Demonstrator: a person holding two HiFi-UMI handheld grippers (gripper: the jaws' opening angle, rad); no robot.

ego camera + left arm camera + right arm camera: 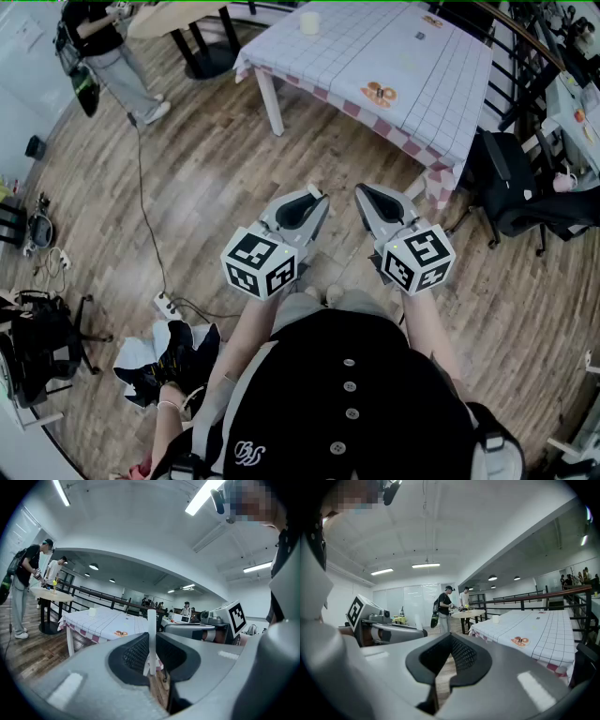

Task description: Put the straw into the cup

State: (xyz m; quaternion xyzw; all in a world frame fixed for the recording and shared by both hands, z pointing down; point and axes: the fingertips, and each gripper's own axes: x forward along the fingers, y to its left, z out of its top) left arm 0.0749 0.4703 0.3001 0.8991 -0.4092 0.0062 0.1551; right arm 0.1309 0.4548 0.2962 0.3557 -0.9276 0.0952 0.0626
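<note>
White straw (151, 639) pinched upright in the jaws of your left gripper (314, 195), seemingly ready for dropping in, your right gripper (364, 193) closed on nothing, while the cup (309, 22) stands well apart on the checked table (422, 56), upper centre.

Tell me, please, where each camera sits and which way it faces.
Head view: on the person's head, looking steeply down at the wooden floor; shows their dark top, forearms, left tongs and right tongs.
Left gripper view: rides the left tongs, looking along jaws shut on a white straw toward the checked table; the right tongs' cube shows.
Right gripper view: rides the right tongs, jaws shut and empty, facing that table; the left tongs' cube shows.
Shared: all three show the table and white cup.
</note>
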